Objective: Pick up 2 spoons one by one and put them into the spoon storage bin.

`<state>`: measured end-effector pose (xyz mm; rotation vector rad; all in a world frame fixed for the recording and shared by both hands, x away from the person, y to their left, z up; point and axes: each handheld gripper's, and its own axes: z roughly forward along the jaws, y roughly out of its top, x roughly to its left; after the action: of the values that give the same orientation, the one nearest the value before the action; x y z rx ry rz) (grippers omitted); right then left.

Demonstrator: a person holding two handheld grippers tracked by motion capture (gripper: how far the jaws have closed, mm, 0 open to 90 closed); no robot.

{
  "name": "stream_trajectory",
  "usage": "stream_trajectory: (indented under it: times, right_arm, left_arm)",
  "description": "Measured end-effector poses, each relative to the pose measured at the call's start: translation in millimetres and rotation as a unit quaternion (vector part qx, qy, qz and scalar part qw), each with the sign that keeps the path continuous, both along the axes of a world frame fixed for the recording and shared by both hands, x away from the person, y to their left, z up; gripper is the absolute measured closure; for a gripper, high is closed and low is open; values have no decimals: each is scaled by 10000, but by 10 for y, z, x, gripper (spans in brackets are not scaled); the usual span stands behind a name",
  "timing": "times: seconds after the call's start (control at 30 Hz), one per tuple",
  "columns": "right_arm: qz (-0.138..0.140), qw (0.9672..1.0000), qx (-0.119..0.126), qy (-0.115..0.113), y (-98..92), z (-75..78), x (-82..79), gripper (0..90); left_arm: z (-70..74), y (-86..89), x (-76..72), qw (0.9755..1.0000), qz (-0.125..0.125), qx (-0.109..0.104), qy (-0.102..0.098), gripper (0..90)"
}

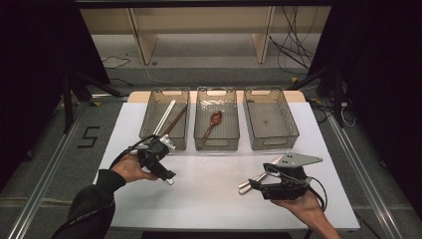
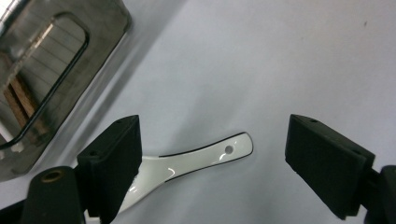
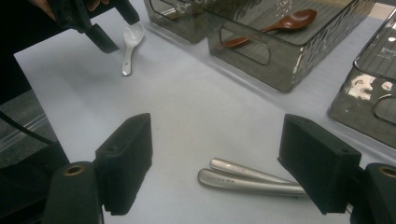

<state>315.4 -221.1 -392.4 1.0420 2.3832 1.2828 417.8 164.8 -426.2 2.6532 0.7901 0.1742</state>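
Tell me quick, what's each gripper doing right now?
Left gripper: open, over the white spoon, holding nothing.
Right gripper: open, metal handles between its jaws, not gripped.

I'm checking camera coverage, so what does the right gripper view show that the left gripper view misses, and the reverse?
Only the right gripper view: two metal handles lying between its open jaws, the brown spoon in the middle bin, and the left gripper hovering by the white spoon.
Only the left gripper view: the hole in the white spoon's handle, close up, and wooden sticks seen through a bin's end wall.
Both: the white spoon on the white table.
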Motion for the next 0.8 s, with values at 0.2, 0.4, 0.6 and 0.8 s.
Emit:
stream_trajectory:
  times: [0.2, 0.4, 0.6, 0.8]
  right_arm:
    - [-5, 10000, -1, 11, -1, -3, -1, 265]
    - [2, 10000, -10, 2, 2, -3, -3, 265]
    - [8, 10000, -11, 5, 1, -4, -4, 265]
    - [2, 10000, -10, 9, -2, -3, -7, 265]
  left_arm:
    - [-52, 5, 4, 9998, -75, 198, -17, 185]
    - [-94, 30, 22, 9998, -70, 161, 89, 185]
    - [-141, 79, 48, 9997, -69, 167, 153, 182]
    - [-194, 141, 85, 9996, -106, 221, 164, 179]
